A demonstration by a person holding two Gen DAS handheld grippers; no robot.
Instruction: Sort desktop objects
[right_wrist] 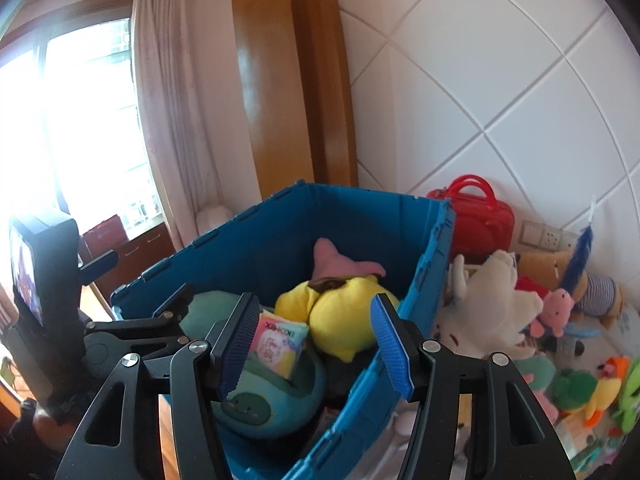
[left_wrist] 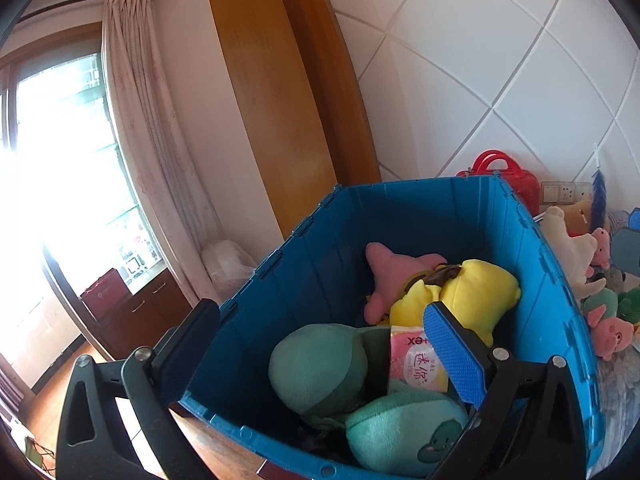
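A blue plastic bin (left_wrist: 304,264) (right_wrist: 256,240) fills the middle of both views. Inside lie a pink starfish plush (left_wrist: 394,262) (right_wrist: 334,260), a yellow plush (left_wrist: 476,292) (right_wrist: 344,316), two teal-green plushes (left_wrist: 320,364) (left_wrist: 404,434) and a pink tissue packet (left_wrist: 416,364) (right_wrist: 280,342). My left gripper (left_wrist: 326,340) stands wide open astride the bin's near corner, one finger outside the wall and one inside, holding nothing; it also shows at the left of the right wrist view (right_wrist: 136,284). My right gripper (right_wrist: 316,344) hovers open above the bin's near side, its pads touching nothing.
Right of the bin, a pile of loose plush toys covers the surface, with a white plush (right_wrist: 492,308) nearest. A red carry case (right_wrist: 476,216) (left_wrist: 512,178) stands against the tiled wall by a socket (right_wrist: 544,236). A wooden door frame, curtain and bright window lie behind and left.
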